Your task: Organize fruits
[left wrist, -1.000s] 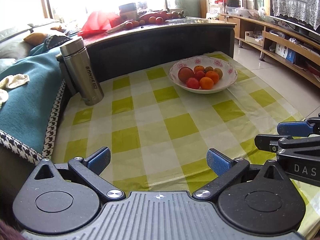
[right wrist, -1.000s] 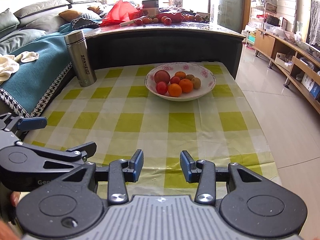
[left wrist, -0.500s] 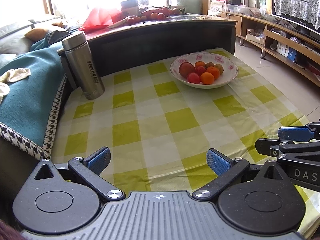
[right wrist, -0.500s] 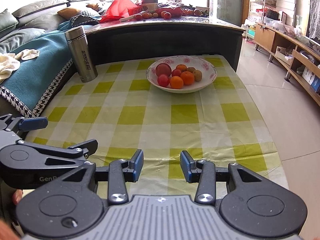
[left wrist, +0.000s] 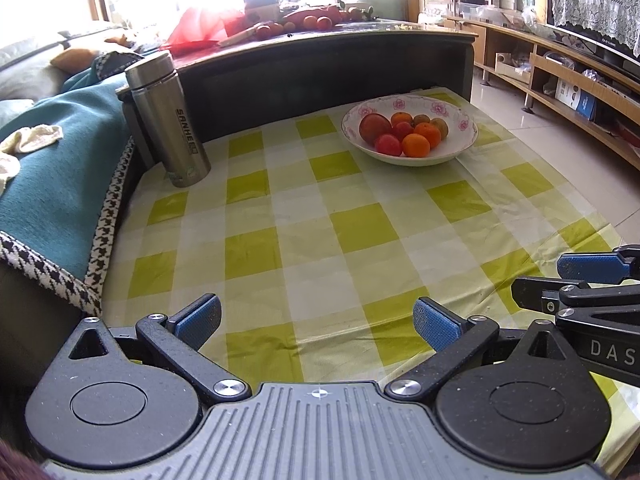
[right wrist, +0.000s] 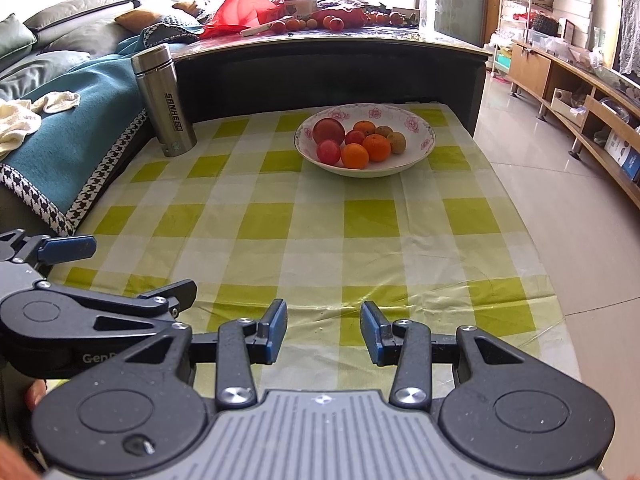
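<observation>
A white bowl with pink flowers stands at the far side of the green checked tablecloth. It holds several fruits: a big red apple, small red fruits, oranges and brownish ones. My left gripper hovers open over the near edge, nothing between its fingers. My right gripper is beside it, also open and empty. Each gripper shows at the edge of the other's view.
A steel flask stands at the far left of the cloth. A teal blanket drapes a sofa on the left. Behind the cloth rises a dark counter with more fruit and a red bag. Tiled floor lies right.
Both grippers have drawn back and risen a little, so the bowl and flask look farther away and higher in view. Neither jaw opening has changed.
</observation>
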Demonstrator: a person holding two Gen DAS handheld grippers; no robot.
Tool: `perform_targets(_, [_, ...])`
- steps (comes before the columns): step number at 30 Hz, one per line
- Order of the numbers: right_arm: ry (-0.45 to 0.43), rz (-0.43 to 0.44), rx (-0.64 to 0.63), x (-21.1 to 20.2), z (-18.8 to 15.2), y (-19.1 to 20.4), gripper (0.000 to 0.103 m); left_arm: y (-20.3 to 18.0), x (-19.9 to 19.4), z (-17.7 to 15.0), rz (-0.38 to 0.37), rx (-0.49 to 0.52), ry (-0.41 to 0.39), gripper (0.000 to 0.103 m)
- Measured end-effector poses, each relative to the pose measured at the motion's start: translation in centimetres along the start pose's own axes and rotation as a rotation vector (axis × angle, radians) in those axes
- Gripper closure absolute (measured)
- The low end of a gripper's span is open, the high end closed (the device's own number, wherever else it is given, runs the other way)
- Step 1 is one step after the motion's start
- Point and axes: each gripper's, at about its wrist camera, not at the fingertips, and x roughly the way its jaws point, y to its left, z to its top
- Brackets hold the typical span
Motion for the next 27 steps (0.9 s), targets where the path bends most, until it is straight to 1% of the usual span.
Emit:
perform_targets(12, [0.012, -0.006, -0.004, 0.19, -0.18, 0.08, 0.058, -0.08, 0.40, -0.14, 0.004, 0.002, 0.013, 0.000])
perform_targets(27, [0.013, -0.006, -0.003, 0.28, -0.20, 0.07, 0.058, -0.10, 0.47, -0.23, 0.008, 0.003, 0.009, 0.000])
